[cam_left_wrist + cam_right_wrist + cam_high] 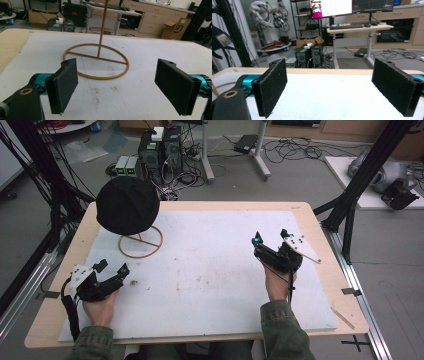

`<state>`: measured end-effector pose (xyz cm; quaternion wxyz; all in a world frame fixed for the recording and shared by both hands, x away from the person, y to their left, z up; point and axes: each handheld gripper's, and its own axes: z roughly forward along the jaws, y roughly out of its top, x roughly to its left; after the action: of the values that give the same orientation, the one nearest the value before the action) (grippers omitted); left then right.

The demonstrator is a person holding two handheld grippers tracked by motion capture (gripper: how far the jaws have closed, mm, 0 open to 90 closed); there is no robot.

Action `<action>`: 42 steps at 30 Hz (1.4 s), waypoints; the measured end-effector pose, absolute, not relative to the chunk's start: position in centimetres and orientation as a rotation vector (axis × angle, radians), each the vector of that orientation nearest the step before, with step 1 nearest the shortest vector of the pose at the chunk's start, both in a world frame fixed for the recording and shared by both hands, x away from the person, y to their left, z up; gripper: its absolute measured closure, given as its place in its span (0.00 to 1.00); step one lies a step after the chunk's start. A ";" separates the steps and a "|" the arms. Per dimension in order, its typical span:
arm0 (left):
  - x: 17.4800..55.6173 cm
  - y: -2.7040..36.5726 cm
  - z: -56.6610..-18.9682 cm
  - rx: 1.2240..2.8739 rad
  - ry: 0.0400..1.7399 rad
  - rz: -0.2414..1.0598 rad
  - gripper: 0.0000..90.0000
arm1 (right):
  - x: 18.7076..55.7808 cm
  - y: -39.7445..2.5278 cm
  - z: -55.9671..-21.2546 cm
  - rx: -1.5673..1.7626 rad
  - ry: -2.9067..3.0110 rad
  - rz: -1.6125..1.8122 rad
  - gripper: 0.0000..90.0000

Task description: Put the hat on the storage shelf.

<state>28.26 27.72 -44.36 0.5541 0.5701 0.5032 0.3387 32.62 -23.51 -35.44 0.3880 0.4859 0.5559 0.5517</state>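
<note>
- Jaws, left gripper [117,87]: spread wide, nothing between them; aimed at the stand's ring base [96,61].
- Jaws, right gripper [342,87]: likewise wide apart and empty, over bare white mat [220,270].
- Black hat [128,205]: perched atop the gold wire stand [140,241], far-left area of the table [310,212].
- Risk, as judged: the stand looks light and top-heavy; a sideways nudge from the left gripper could tip it, hat included.

stand [102,30] pole cut off at top edge, black hat [127,205] hiding stand's upper pole
</note>
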 end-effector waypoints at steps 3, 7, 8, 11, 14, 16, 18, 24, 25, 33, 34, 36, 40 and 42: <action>28.3 27.7 -44.4 1.347 1.192 0.802 0.21 | 32.1 -24.6 -36.2 1.243 1.394 1.371 0.13; 28.3 27.7 -44.4 1.341 1.194 0.801 0.21 | 31.8 -26.1 -37.7 1.295 1.365 1.335 0.13; 28.3 27.7 -44.4 1.341 1.194 0.802 0.21 | 31.7 -26.4 -38.2 1.313 1.353 1.332 0.13; 28.3 27.7 -44.4 1.340 1.195 0.802 0.21 | 31.2 -27.4 -39.3 1.331 1.326 1.320 0.13; 28.3 27.7 -44.4 1.339 1.193 0.806 0.21 | 30.6 -28.1 -40.2 1.338 1.302 1.300 0.13; 28.3 27.7 -44.4 1.338 1.194 0.807 0.21 | 30.4 -28.6 -41.0 1.350 1.298 1.281 0.13; 28.3 27.8 -44.4 1.339 1.194 0.810 0.21 | 30.4 -28.8 -41.3 1.375 1.320 1.255 0.13; 28.3 27.8 -44.4 1.340 1.197 0.811 0.21 | 30.3 -28.5 -42.5 1.333 1.362 1.210 0.13; 28.3 27.8 -44.4 1.339 1.197 0.810 0.21 | 30.4 -28.4 -42.6 1.335 1.364 1.207 0.13; 28.3 27.8 -44.4 1.340 1.197 0.803 0.21 | 30.5 -28.3 -42.8 1.350 1.357 1.233 0.13; 28.3 27.8 -44.4 1.340 1.198 0.802 0.21 | 30.5 -28.3 -42.8 1.346 1.361 1.231 0.13; 28.3 27.8 -44.4 1.340 1.198 0.800 0.21 | 30.5 -28.3 -42.9 1.335 1.369 1.232 0.13; 28.3 27.8 -44.4 1.339 1.201 0.799 0.21 | 30.6 -28.2 -43.0 1.339 1.377 1.236 0.13; 28.3 27.8 -44.4 1.339 1.202 0.797 0.21 | 30.6 -28.1 -43.1 1.346 1.377 1.242 0.13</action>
<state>28.35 27.84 -44.45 0.5536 0.5664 0.5088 0.3373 30.56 -28.13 -43.07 0.4124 0.5352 0.5476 0.4936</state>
